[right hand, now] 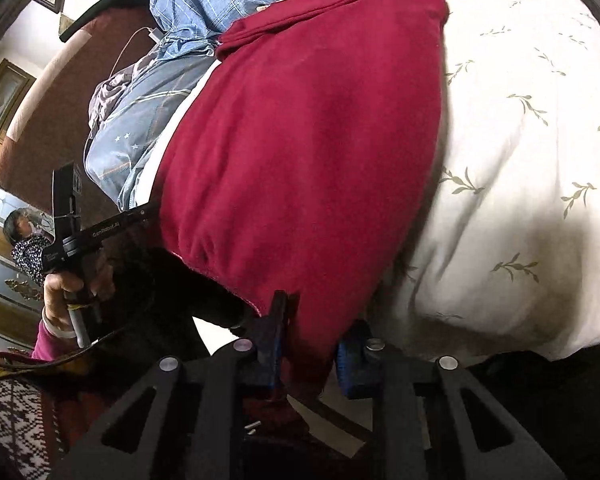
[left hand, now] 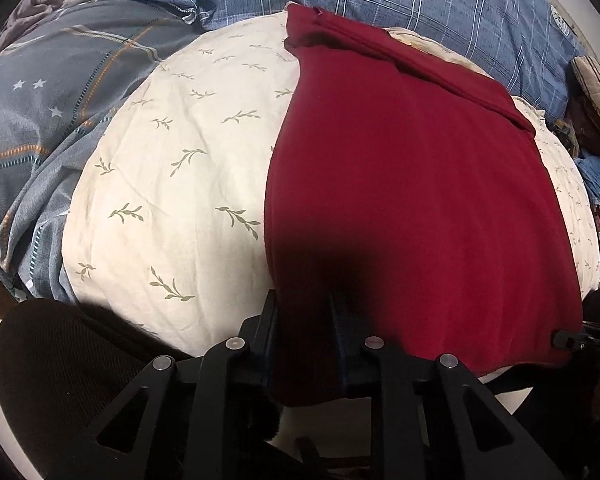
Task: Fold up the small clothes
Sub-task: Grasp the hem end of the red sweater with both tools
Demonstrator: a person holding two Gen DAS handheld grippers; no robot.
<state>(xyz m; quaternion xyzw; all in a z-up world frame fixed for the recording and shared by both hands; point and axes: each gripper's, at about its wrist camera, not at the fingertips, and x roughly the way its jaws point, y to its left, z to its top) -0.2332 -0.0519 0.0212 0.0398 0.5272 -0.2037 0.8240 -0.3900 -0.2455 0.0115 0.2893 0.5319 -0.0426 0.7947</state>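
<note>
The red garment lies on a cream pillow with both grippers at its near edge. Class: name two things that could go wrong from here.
1. The red garment already has a doubled-over strip at its far end; lifting may bunch it further.
2. The left gripper and right gripper hold only the near hem, which overhangs the cream pillow; thin fabric might slip out.

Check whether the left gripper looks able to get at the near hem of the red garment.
Probably yes: the left gripper already has the red garment's near hem between its jaws, on the cream leaf-print cover, with nothing in the way.
</note>
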